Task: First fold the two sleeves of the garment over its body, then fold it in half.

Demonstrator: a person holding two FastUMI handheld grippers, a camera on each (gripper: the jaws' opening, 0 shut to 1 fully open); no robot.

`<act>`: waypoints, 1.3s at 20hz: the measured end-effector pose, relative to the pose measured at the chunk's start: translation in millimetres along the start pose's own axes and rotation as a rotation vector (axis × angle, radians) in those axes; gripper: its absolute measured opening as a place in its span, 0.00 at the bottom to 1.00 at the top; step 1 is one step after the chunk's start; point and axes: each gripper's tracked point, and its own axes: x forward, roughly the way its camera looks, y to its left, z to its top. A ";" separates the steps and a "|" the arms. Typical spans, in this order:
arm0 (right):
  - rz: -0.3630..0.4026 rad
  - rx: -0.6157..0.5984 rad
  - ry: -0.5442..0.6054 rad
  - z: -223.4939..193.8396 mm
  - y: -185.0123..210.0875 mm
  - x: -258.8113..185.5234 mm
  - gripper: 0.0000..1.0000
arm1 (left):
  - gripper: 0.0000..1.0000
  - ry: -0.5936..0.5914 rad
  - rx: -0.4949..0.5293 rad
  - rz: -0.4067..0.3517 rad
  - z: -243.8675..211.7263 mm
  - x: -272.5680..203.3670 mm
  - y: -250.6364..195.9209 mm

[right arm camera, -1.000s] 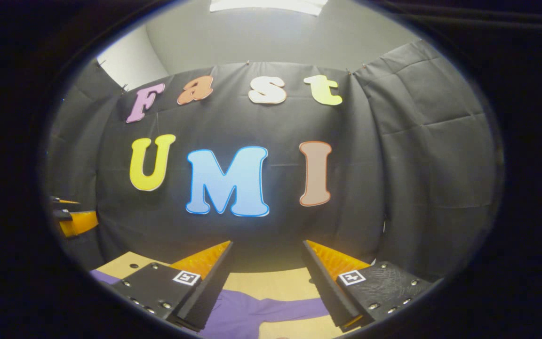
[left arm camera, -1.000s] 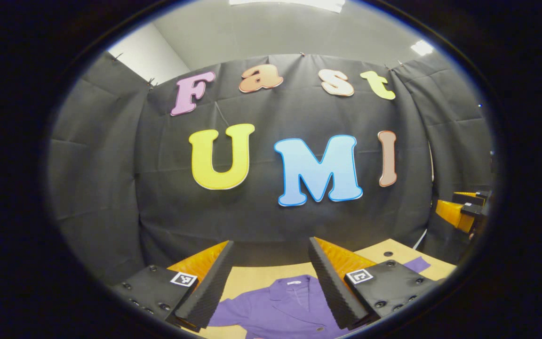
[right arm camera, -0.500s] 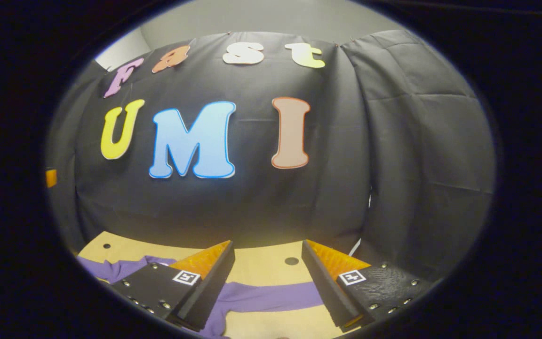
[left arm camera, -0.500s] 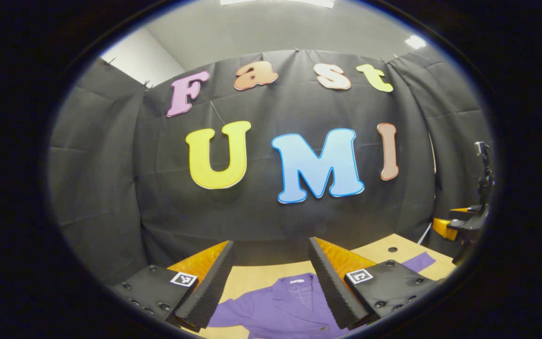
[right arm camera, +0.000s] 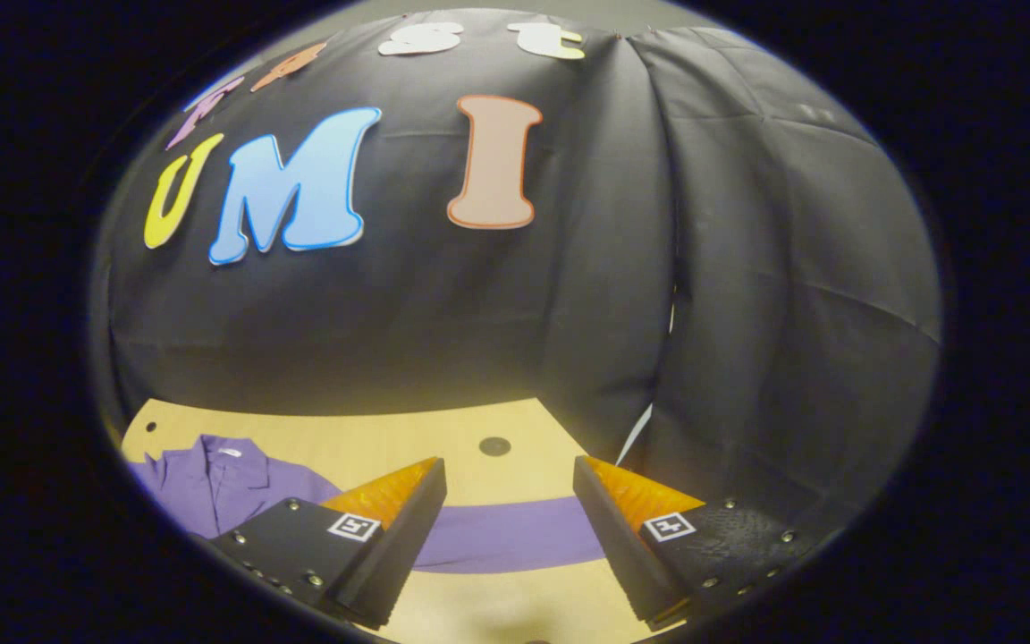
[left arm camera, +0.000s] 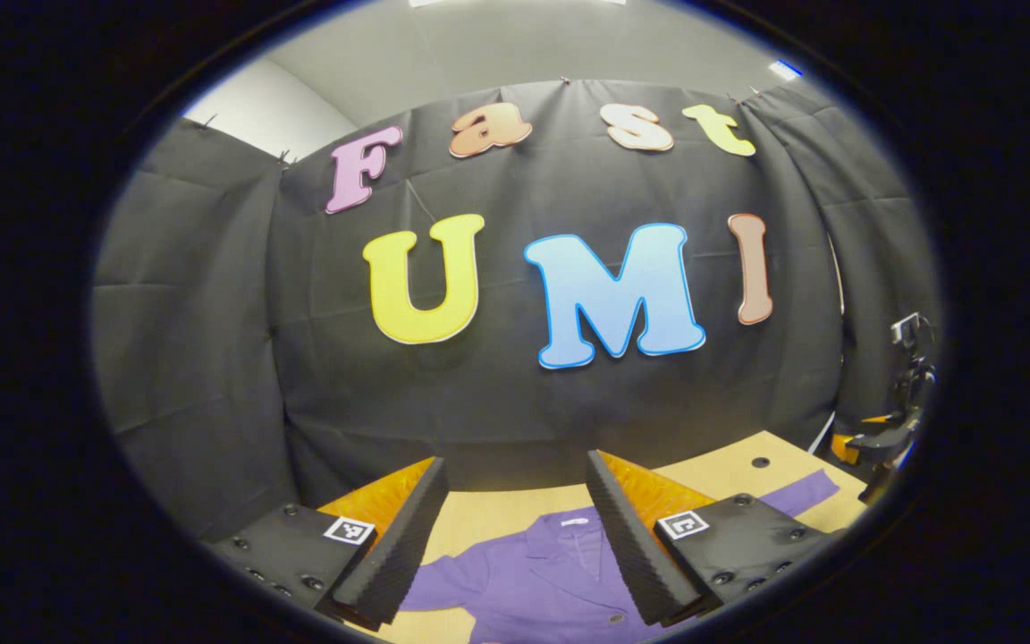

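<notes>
In the right gripper view we have tipped well downward over the last second: the booth wall has slid up and far more of the pale wooden surface (right arm camera: 363, 438) now lies ahead of us. The purple collared button-front garment (right arm camera: 211, 483) lies flat on that surface, its collar at the left, and one long purple sleeve (right arm camera: 515, 537) stretches straight out sideways. That sleeve now runs across the gap between the fingers of our right gripper (right arm camera: 510, 510), where a second ago we saw only a scrap of it low in the picture. The fingers stand wide apart with nothing between them, and we judge they hover above the cloth rather than touch it, though the height is hard to read.

In the left gripper view little has shifted. Our left gripper (left arm camera: 515, 519) has dipped only slightly, its fingers also wide and holding nothing, pointing at the garment's collar and front placket (left arm camera: 560, 563). The sleeve end (left arm camera: 801, 490) reaches toward the right edge of the surface, near the other gripper (left arm camera: 882, 438), which has sunk lower at the right of this view.

We read this as the approach to the first fold: neither sleeve is yet over the body, and the right gripper is lining up on the outstretched sleeve. It seems to need more descent before closing.
</notes>
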 end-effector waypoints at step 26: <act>-0.005 0.050 0.476 -189.4 -45.6 109.2 0.96 | 1.00 0.150 -0.027 0.164 -47.1 -20.6 19.6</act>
